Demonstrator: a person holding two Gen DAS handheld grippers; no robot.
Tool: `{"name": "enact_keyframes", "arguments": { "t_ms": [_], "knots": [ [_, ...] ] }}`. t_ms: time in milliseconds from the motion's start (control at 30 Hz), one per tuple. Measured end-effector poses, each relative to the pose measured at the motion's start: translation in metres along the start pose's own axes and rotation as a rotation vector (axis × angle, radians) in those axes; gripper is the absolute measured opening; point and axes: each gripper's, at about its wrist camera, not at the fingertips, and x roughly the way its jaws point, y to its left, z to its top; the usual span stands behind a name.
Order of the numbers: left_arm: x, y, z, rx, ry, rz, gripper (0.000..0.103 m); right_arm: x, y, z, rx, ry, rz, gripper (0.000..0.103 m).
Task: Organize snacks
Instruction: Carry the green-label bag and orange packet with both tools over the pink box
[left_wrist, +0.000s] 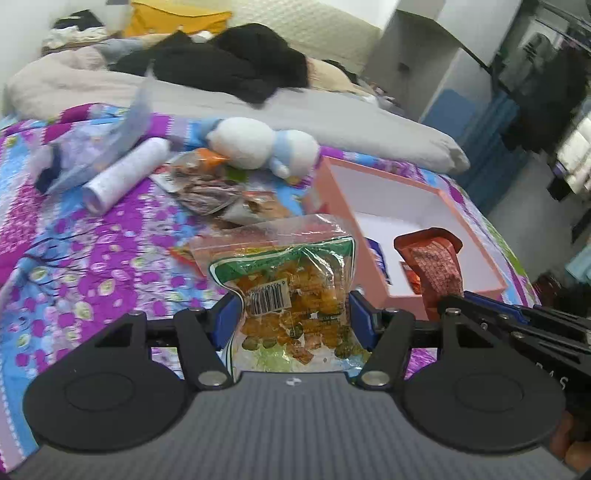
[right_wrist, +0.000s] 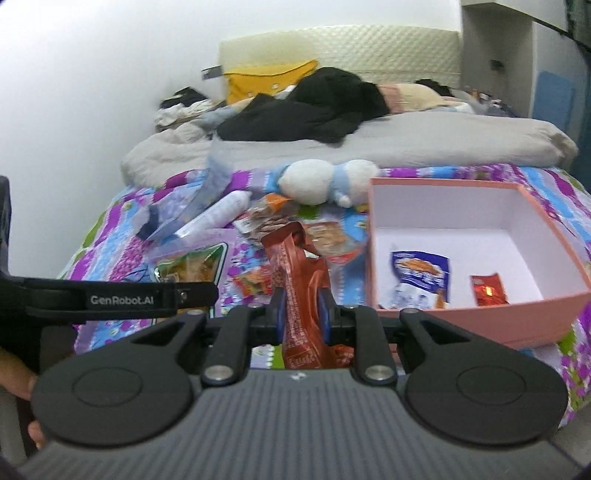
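My left gripper (left_wrist: 291, 314) is shut on a clear green-edged bag of orange candies (left_wrist: 288, 280), held above the bedspread left of the pink box (left_wrist: 480, 229). My right gripper (right_wrist: 302, 314) is shut on a red-brown snack packet (right_wrist: 299, 284), which also shows in the left wrist view (left_wrist: 436, 266), just left of the pink box (right_wrist: 554, 236). Inside the box lie a blue-white packet (right_wrist: 421, 273) and a small red packet (right_wrist: 487, 290). More snack packets (right_wrist: 269, 221) lie loose on the bedspread behind.
A white and blue plush toy (left_wrist: 262, 144) lies behind the snacks. A white tube (left_wrist: 122, 173) and a clear plastic pouch (left_wrist: 96, 147) lie at the left. A grey quilt (left_wrist: 332, 110) and black clothes (left_wrist: 229, 62) fill the back of the bed.
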Motion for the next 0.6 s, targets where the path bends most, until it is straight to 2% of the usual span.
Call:
{"name": "enact_keyframes", "arguments": {
  "t_ms": [300, 600],
  "knots": [
    [0.046, -0.045, 0.021, 0.048, 0.063, -0.065, 0.068, -0.001, -0.05, 0.007, 0.085, 0.0, -0.043, 0.022],
    [0.128, -0.093, 0.075, 0.09, 0.101, -0.11, 0.068, 0.044, -0.117, 0.044, 0.12, -0.004, -0.051, 0.022]
  ]
}}
